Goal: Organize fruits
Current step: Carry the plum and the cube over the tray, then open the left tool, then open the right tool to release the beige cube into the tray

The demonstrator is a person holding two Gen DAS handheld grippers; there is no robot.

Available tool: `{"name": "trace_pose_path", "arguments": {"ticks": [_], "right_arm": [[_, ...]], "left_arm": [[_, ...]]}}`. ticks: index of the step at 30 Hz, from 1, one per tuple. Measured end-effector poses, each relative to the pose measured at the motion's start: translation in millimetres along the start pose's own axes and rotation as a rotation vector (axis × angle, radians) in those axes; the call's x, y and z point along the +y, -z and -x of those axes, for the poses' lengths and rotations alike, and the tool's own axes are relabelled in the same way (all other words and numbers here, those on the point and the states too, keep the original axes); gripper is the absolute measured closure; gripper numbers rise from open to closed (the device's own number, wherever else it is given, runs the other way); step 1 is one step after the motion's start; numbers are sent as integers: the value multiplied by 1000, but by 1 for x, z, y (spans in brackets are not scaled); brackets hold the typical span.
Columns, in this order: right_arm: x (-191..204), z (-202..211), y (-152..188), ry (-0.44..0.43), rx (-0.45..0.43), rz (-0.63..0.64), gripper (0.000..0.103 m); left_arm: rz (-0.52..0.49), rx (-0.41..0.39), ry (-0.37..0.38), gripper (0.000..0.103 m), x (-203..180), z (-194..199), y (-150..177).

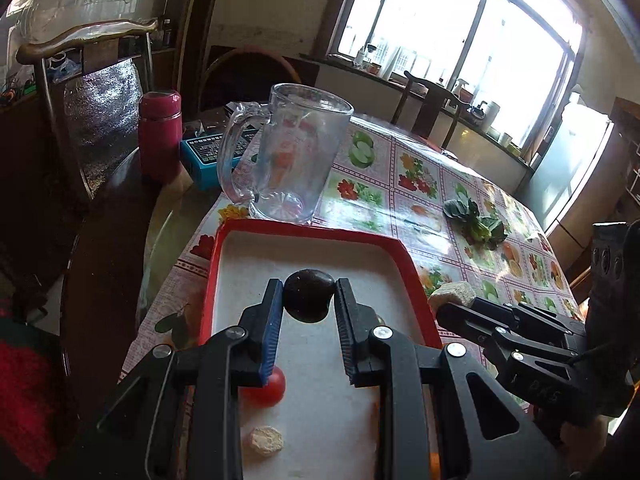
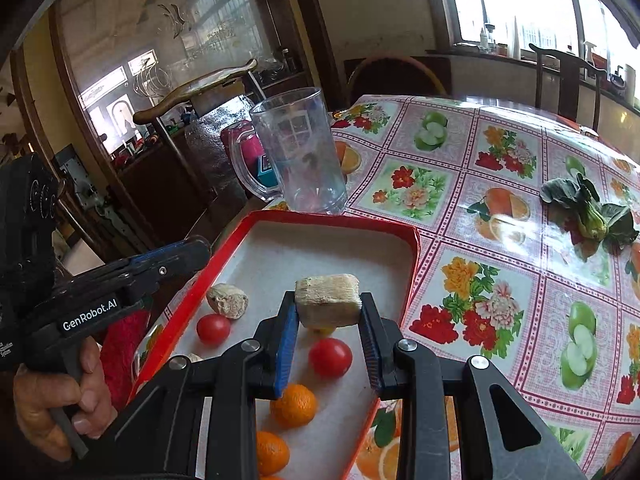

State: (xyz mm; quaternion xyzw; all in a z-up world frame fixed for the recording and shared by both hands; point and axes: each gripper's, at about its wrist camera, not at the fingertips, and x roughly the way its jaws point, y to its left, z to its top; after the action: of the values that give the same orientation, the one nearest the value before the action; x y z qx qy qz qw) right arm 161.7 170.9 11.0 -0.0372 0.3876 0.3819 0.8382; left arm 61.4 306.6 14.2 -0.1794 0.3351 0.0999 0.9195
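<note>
My left gripper [image 1: 309, 296] is shut on a dark round fruit [image 1: 309, 294] and holds it above the red tray [image 1: 308, 230] with a white floor. My right gripper [image 2: 329, 306] is shut on a pale beige chunk [image 2: 328, 300] above the same tray [image 2: 332, 222]; that chunk also shows in the left wrist view [image 1: 452, 294]. In the tray lie two red tomatoes [image 2: 213, 328] [image 2: 330, 357], two oranges [image 2: 294, 405] [image 2: 272, 452] and another beige chunk [image 2: 227, 300]. The left wrist view shows a tomato [image 1: 266, 390] and a beige chunk [image 1: 266, 442].
A clear glass mug [image 1: 292, 152] stands just behind the tray. A pink flask [image 1: 160, 136] and a blue box [image 1: 208, 154] stand at the table's left. Leafy greens [image 2: 592, 212] lie on the flowered tablecloth [image 2: 480, 200]. A chair [image 1: 80, 92] is left.
</note>
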Motion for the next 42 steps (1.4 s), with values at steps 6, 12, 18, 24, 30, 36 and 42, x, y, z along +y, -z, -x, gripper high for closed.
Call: {"name": "trace_pose_path", "arguments": {"ticks": [6, 12, 18, 24, 30, 36, 42], "right_arm": [[-8, -32, -11, 6, 59, -23, 73], [-7, -60, -18, 16, 104, 5, 73], [-11, -78, -14, 24, 142, 14, 73], [-12, -90, -13, 22, 172, 32, 73], [-10, -93, -13, 41, 193, 47, 70], [-5, -78, -9, 33, 164, 65, 68], [-1, -40, -3, 6, 105, 67, 66]], "left_arm": [[16, 51, -15, 79, 15, -26, -12], [8, 111, -36, 79, 17, -58, -18], [18, 171, -47, 79, 19, -79, -16], [14, 212, -47, 79, 18, -89, -14], [12, 271, -64, 79, 18, -100, -11], [39, 250, -95, 61, 25, -93, -12], [31, 188, -86, 58, 23, -65, -11]]}}
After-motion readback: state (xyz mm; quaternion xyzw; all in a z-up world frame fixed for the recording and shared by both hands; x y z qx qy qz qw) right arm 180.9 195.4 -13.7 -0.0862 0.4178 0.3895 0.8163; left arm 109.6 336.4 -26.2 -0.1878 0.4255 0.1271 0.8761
